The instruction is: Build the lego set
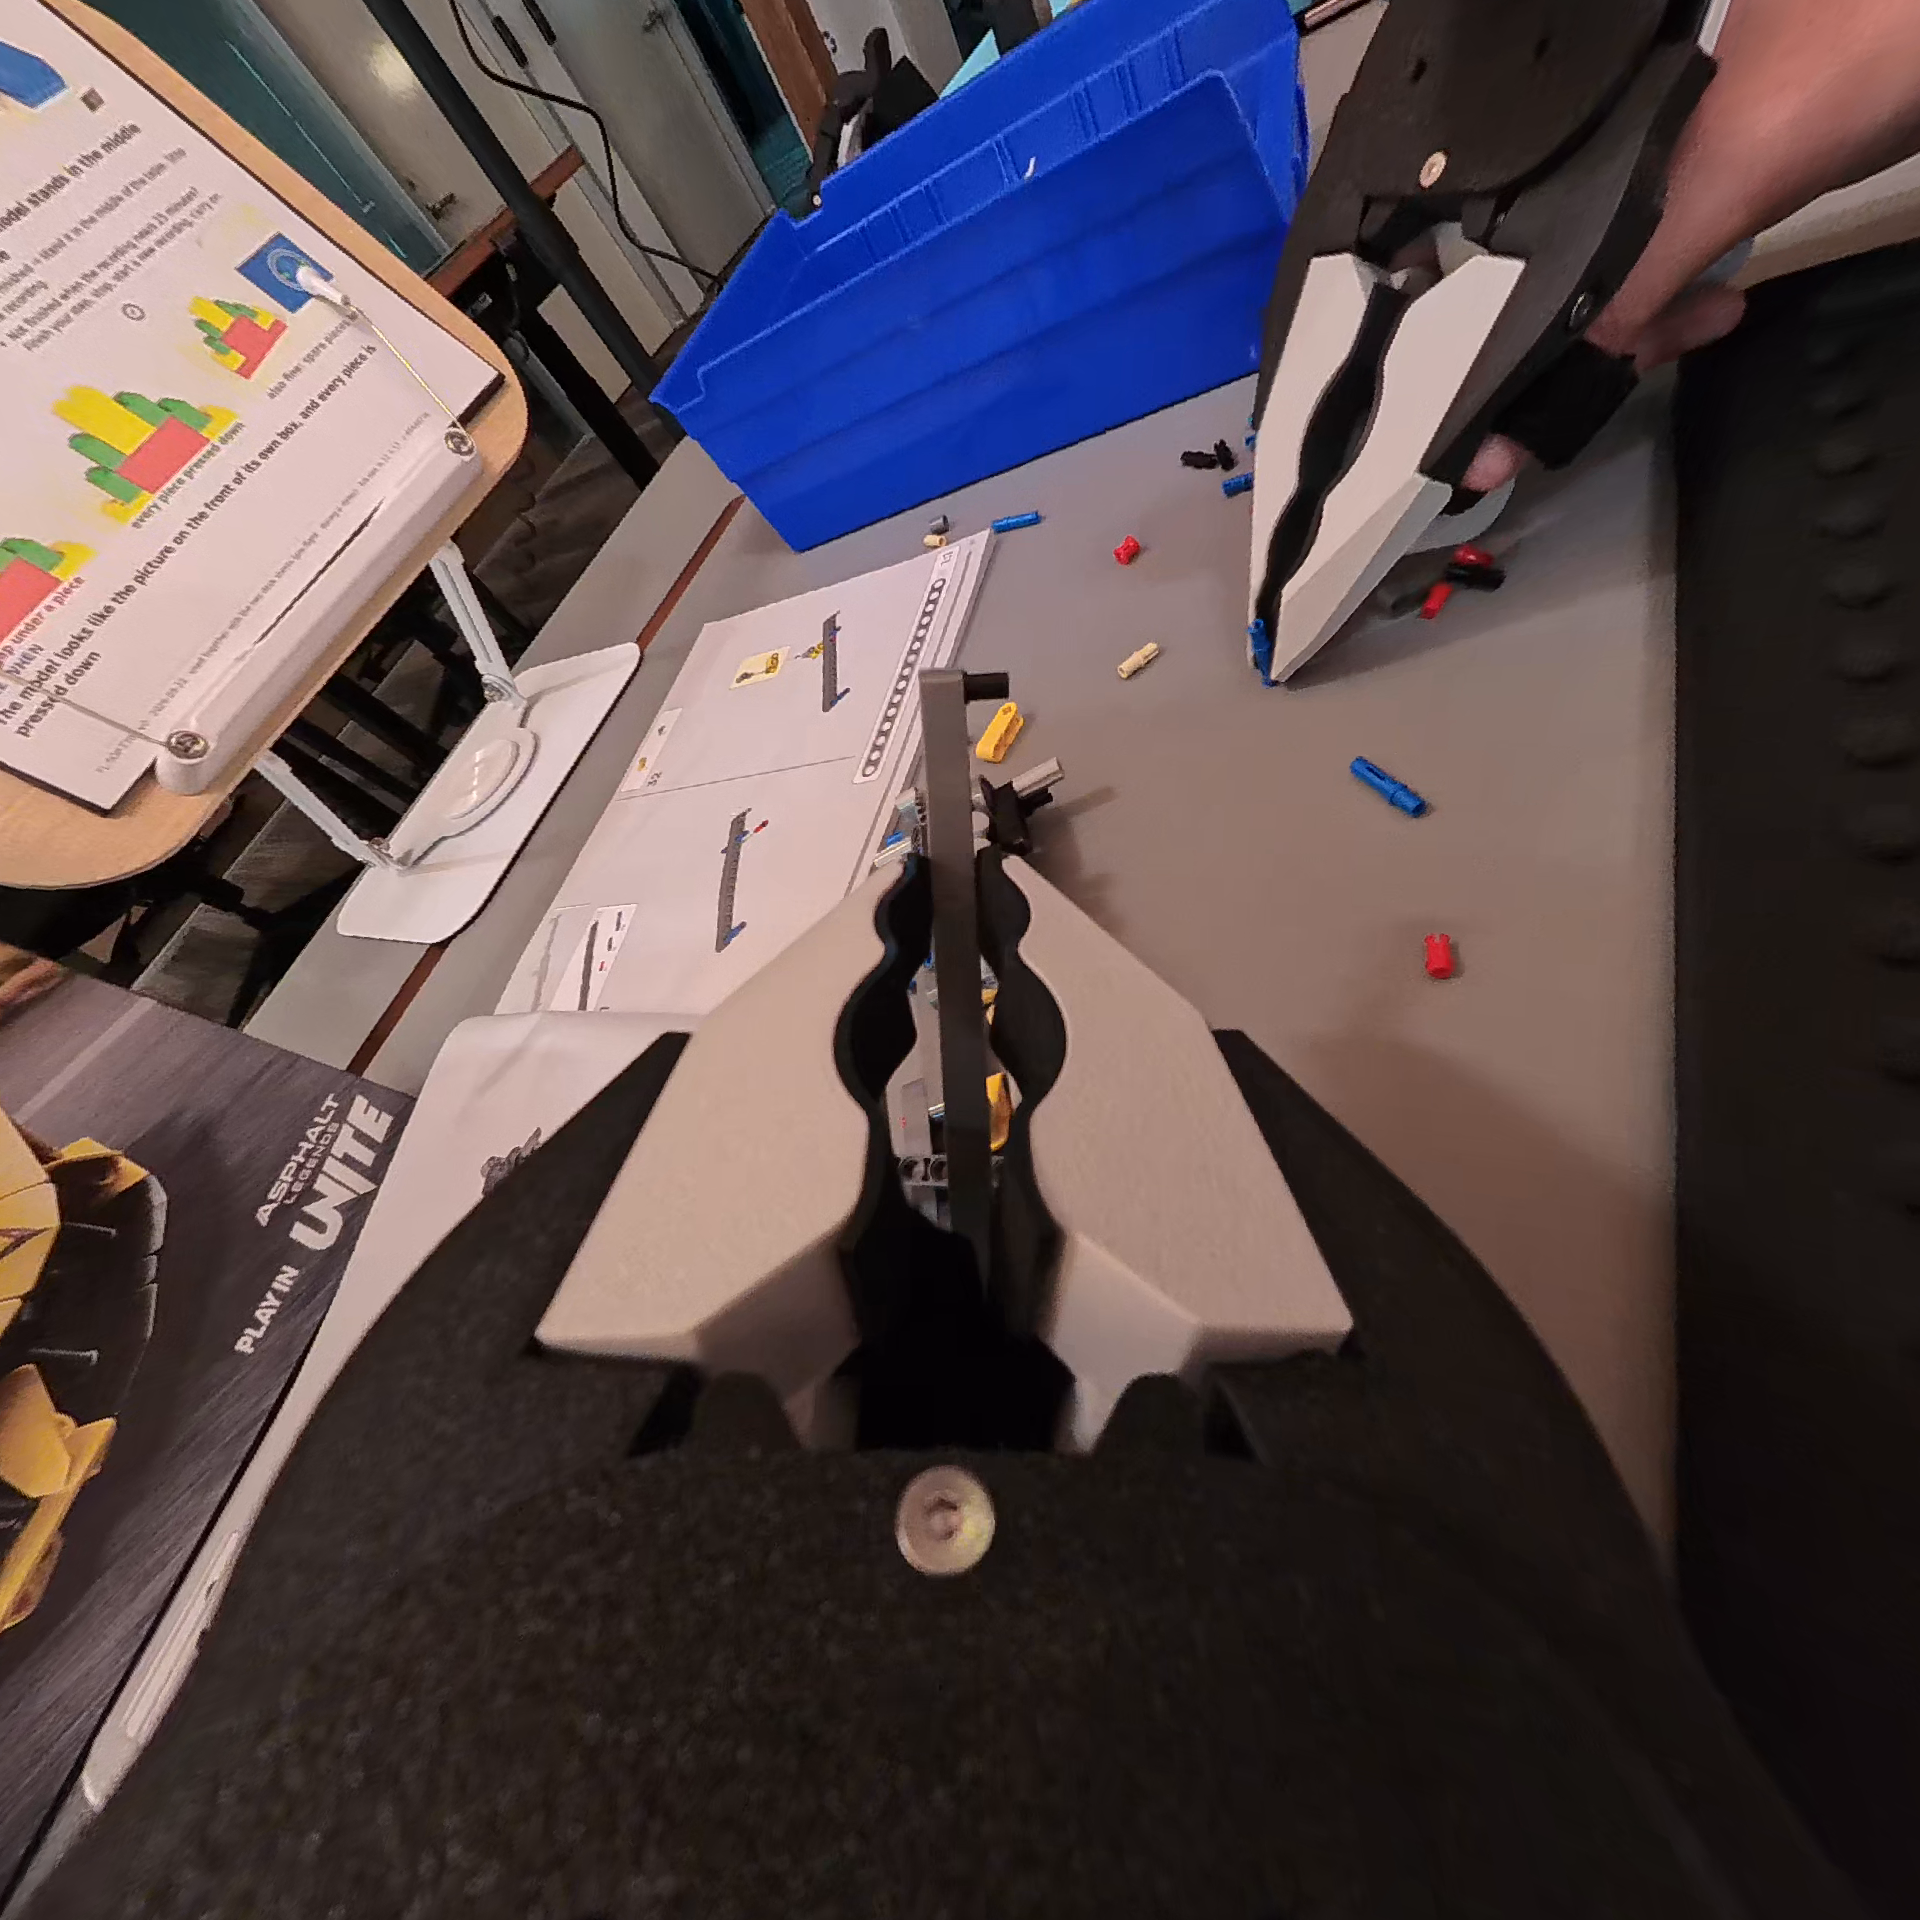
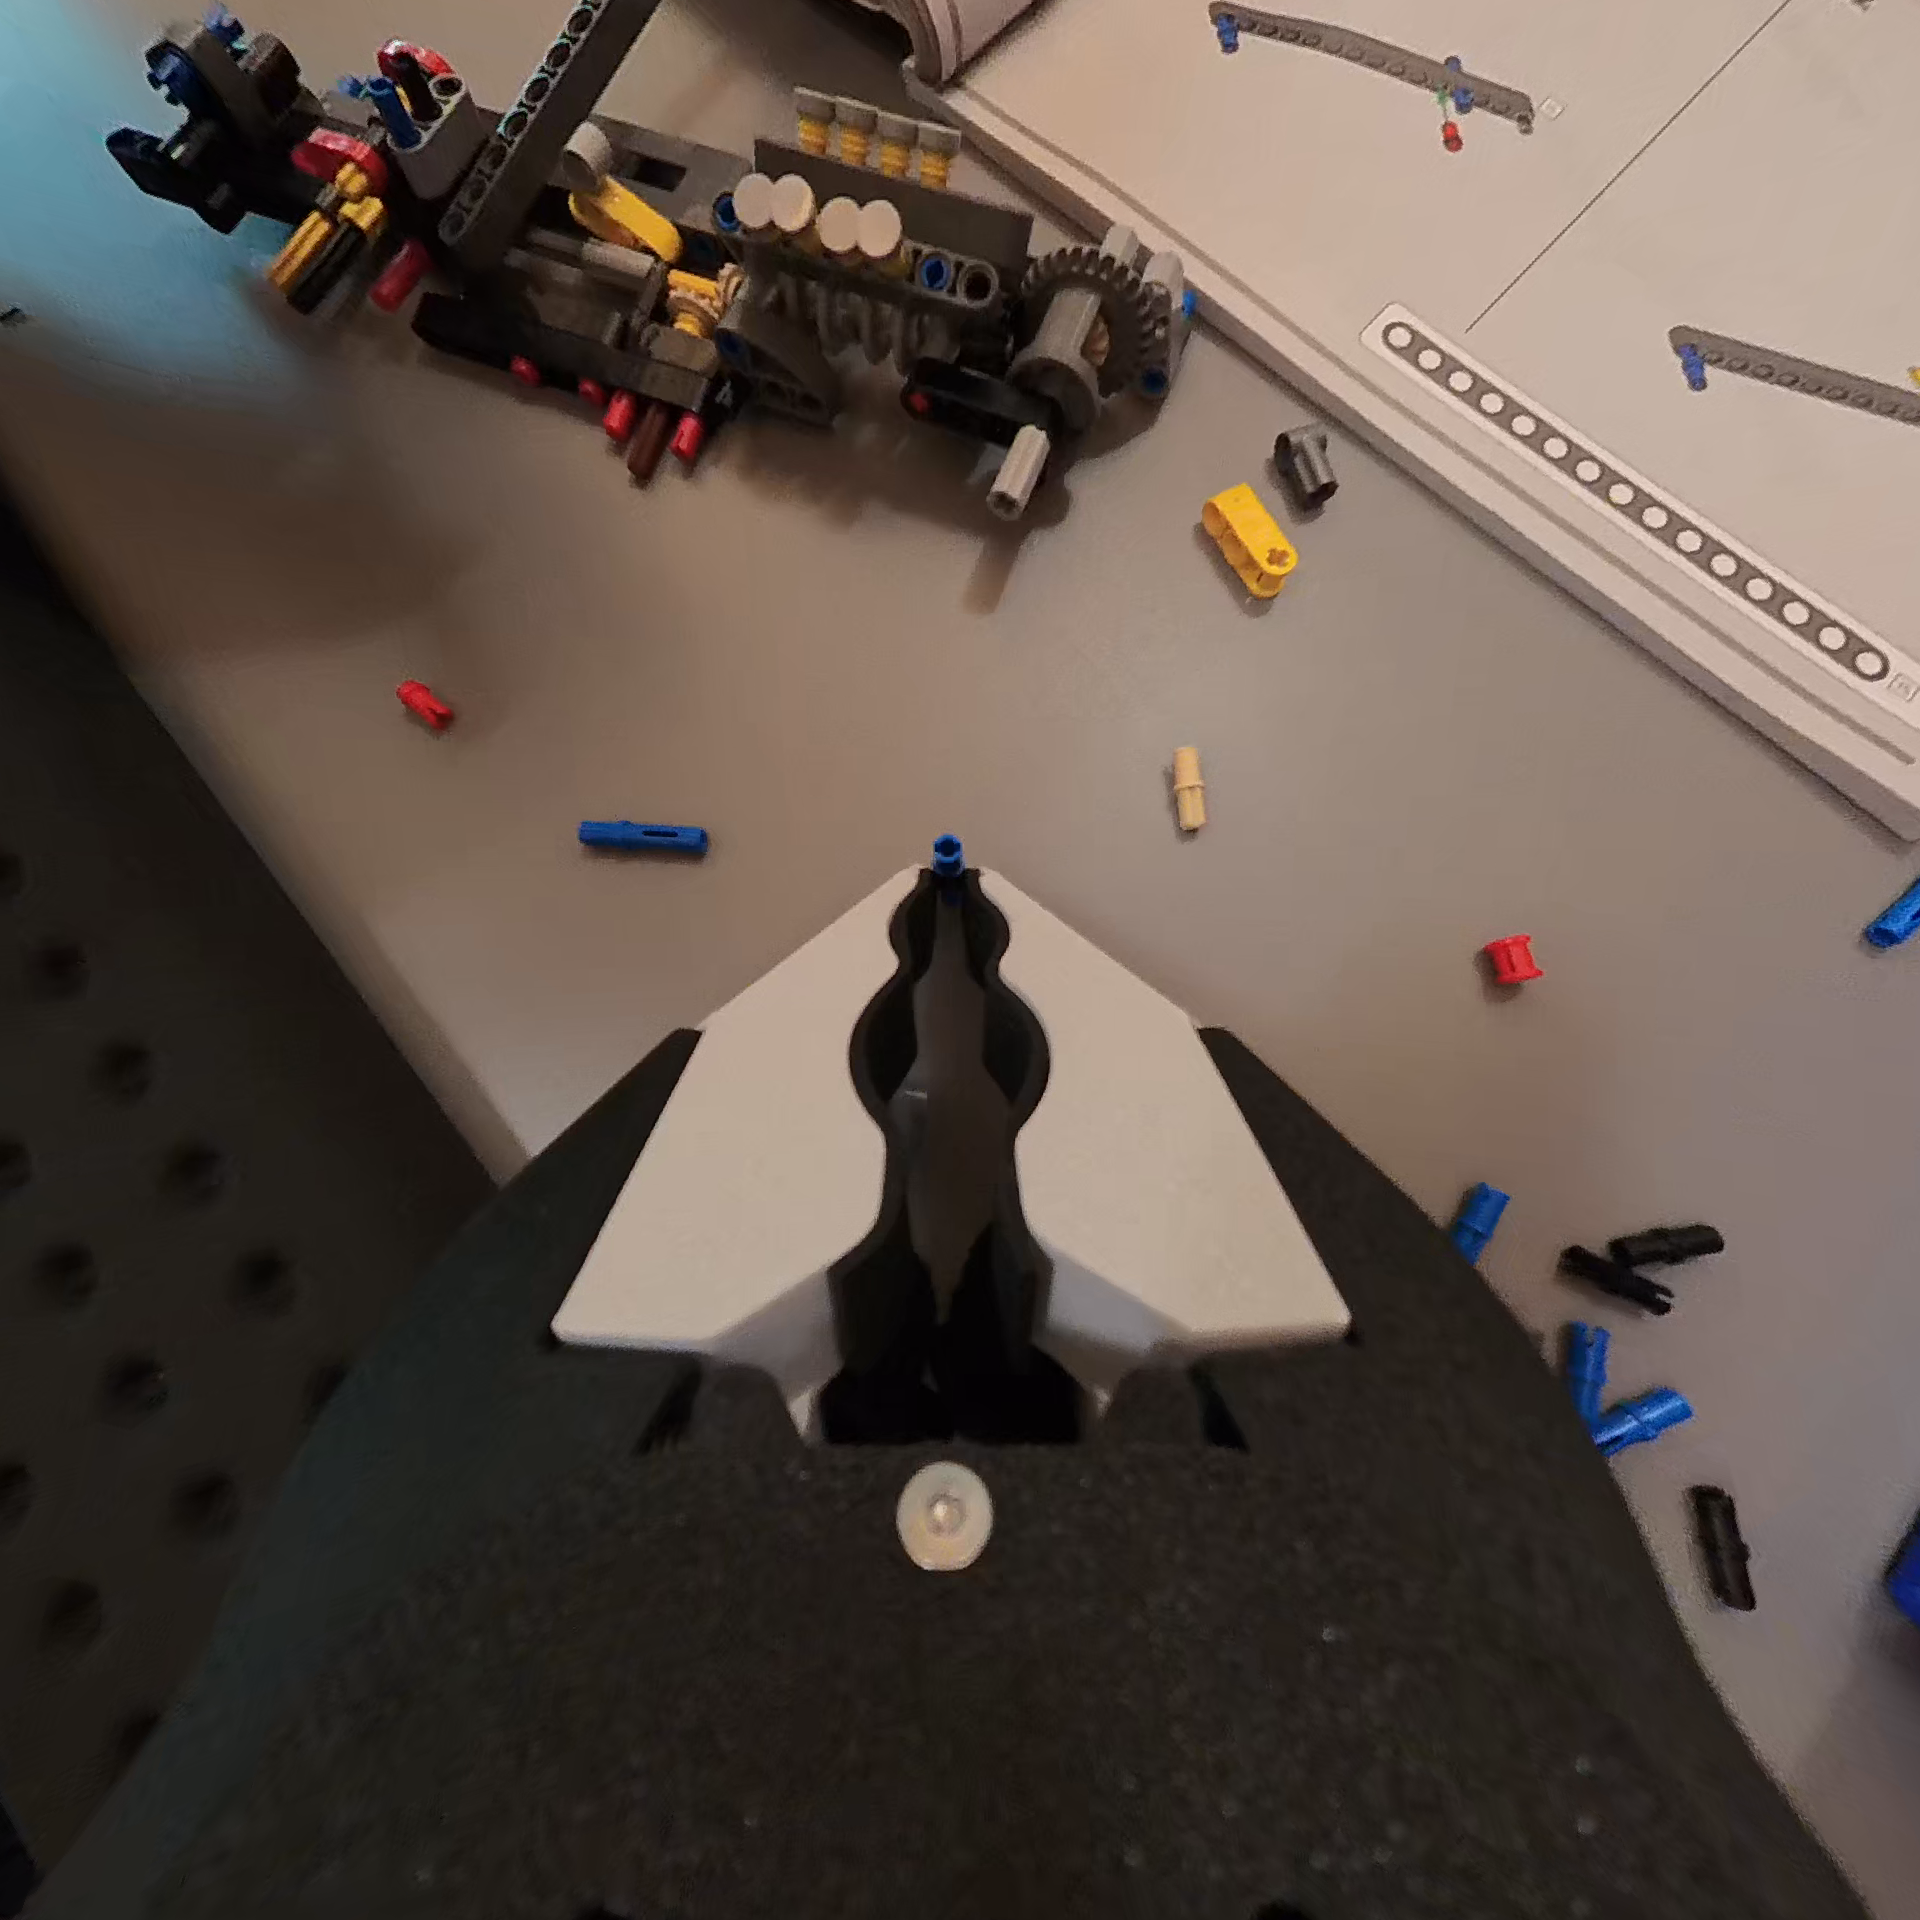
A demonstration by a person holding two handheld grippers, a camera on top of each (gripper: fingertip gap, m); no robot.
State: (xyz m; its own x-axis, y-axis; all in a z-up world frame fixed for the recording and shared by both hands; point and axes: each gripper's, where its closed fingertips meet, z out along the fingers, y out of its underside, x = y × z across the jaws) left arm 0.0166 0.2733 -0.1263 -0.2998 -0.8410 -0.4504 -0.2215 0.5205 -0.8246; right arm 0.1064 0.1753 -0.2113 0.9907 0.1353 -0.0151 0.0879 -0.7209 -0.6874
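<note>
pinching a grey beam (image 1: 951, 935), left gripper (image 1: 948, 873); right gripper (image 2: 948, 875) nips a blue pin (image 2: 945, 852) over the grey table (image 2: 831, 675), strewn with loose pins, blue bin (image 1: 997, 301) behind.

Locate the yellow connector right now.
In the right wrist view the yellow connector lies loose on the table, right of the half-built model, beside a small dark grey piece near the instruction booklet's edge.

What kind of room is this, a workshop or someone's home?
Probably a lab or workshop bench, not a home: a big blue plastic storage bin sits on the grey worktable, a printed instruction sheet on a stand beside it, cables behind.
</note>
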